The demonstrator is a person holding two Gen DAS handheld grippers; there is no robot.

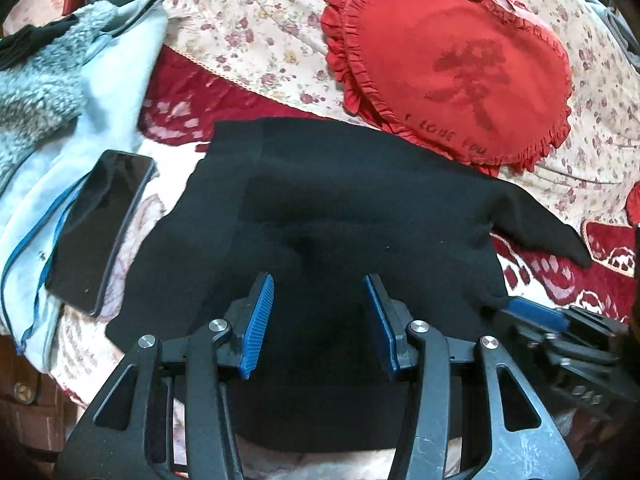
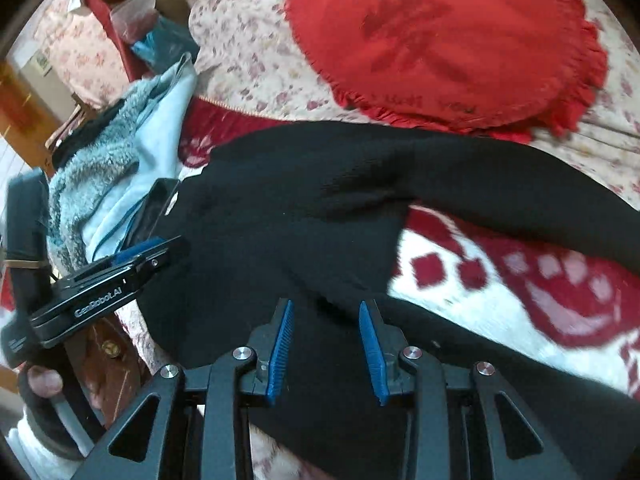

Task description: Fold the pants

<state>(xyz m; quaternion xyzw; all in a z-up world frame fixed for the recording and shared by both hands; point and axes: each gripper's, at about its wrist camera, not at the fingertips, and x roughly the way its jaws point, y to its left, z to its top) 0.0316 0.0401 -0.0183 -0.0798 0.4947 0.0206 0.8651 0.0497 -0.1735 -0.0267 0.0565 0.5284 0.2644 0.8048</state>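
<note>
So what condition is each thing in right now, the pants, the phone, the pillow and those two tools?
Black pants: lying on the bed, partly folded, one leg trailing to the right.
Phone: screen dark, resting on the light blue jacket.
Heart pillow: lying flat beyond the pants.
Left gripper: fingers apart over the pants, holding nothing.
Right gripper: fingers apart over the pants, holding nothing.

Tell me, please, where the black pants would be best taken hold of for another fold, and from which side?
Probably the loose tapered end of the black pants, which sticks out rightward over the red patterned blanket. Come from the right, from the heart pillow side: that flap lies single and free, away from the phone.
</note>
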